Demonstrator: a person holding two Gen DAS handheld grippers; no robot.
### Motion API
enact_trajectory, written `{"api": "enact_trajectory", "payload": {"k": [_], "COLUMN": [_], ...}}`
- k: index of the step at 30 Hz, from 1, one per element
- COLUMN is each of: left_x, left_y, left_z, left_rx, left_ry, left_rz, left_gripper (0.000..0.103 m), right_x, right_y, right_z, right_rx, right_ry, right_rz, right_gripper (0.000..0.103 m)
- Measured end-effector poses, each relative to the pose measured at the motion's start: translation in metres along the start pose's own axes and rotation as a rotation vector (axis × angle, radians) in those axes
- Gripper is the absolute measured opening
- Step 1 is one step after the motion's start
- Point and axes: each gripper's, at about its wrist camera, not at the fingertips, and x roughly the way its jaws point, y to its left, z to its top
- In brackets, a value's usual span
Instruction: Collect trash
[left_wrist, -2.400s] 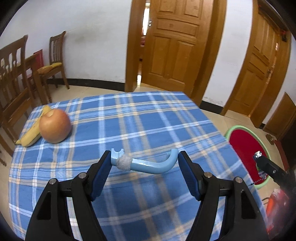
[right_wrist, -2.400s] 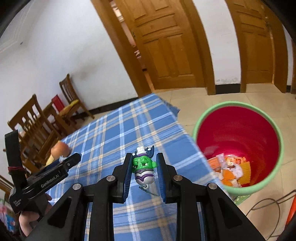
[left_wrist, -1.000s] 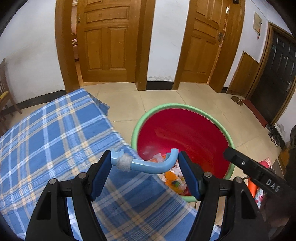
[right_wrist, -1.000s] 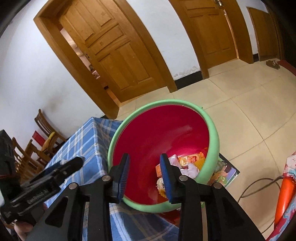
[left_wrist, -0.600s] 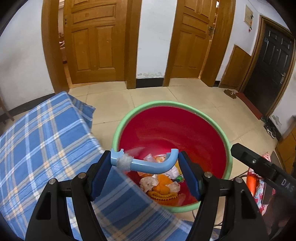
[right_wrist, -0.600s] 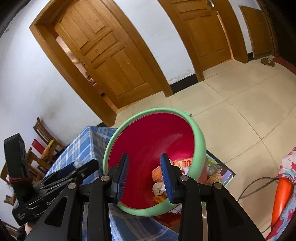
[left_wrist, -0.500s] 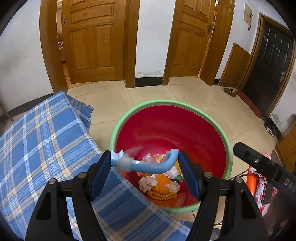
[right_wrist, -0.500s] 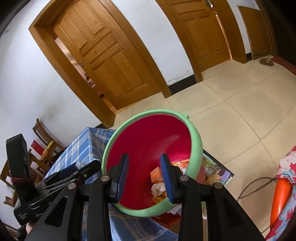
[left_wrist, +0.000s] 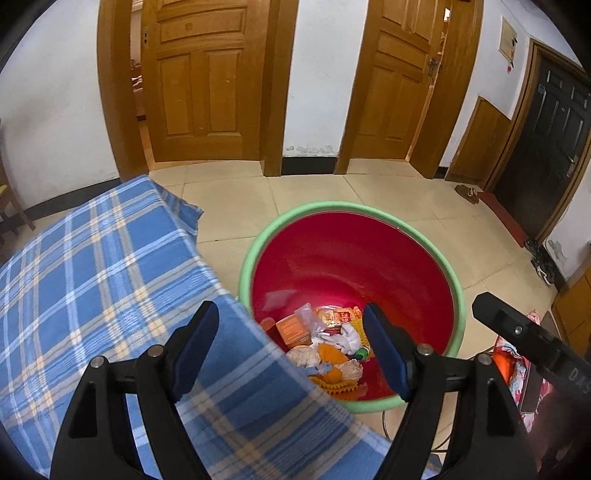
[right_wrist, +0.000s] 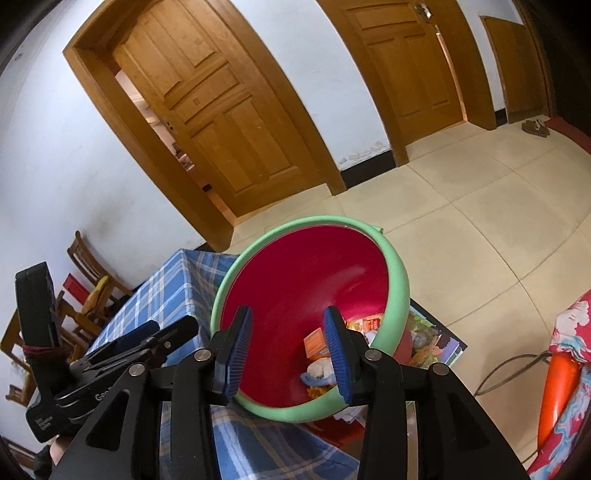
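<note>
**Both grippers open over the red bin**

Left wrist view shows our left gripper (left_wrist: 290, 345) hanging above the corner of the table and the big round bin (left_wrist: 458, 295). Its jaws have just been opening and now stand wide apart with nothing between them. The pads (left_wrist: 194, 345) are dark blue and flat, on shiny black plastic arms.

The bin stands on the floor right beside the table. It is smooth red plastic inside with a soft green rim. At the bottom of the bin we see a pile of trash (left_wrist: 325, 347): crinkly orange packets, white scrunched paper and a bumpy yellow piece. A pale blue curved stick (left_wrist: 319, 368) lies on the pile, on the side nearest the table.

The table wears a blue checked cloth (left_wrist: 92, 273) that looks woven and a bit rough, and one corner hangs down next to the bin.

From the right wrist view, our right gripper (right_wrist: 288, 352) is over the near rim of the bin. Its jaws have just been opening a little too, and they are partly apart and hold nothing. Its blue pads (right_wrist: 238, 350) have tiny ridges. Beyond the bin, the floor (right_wrist: 461, 229) is made of smooth cream tiles.
</note>
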Motion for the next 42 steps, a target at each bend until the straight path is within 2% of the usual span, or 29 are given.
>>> {"api": "enact_trajectory", "payload": {"k": [8, 14, 20, 23, 42], "left_x": [-0.033, -0.060, -0.091, -0.108, -0.190], "left_y": [0.023, 0.045, 0.066, 0.074, 0.112], "left_z": [-0.009, -0.019, -0.031, -0.038, -0.090], "left_rx": [-0.064, -0.117, -0.164, -0.187, -0.302], "left_ry": [-0.032, -0.057, -0.095, -0.117, -0.184], "left_rz": [0.049, 0.114, 0.156, 0.179, 0.353], "left_gripper": [0.080, 0.080, 0.083, 0.083, 0.091], "right_x": [-0.011, -0.022, -0.032, -0.038, -0.067], "right_y": [0.023, 0.051, 0.080, 0.092, 0.161], "right_z": [-0.008, -0.020, -0.033, -0.039, -0.083], "right_rx": [-0.030, -0.085, -0.144, -0.168, -0.330], "right_ry": [-0.002, 0.005, 0.013, 0.011, 0.007], "right_rz": [0.019, 0.051, 0.082, 0.094, 0.145], "right_gripper": [0.060, 0.069, 0.071, 0.077, 0.081]}}
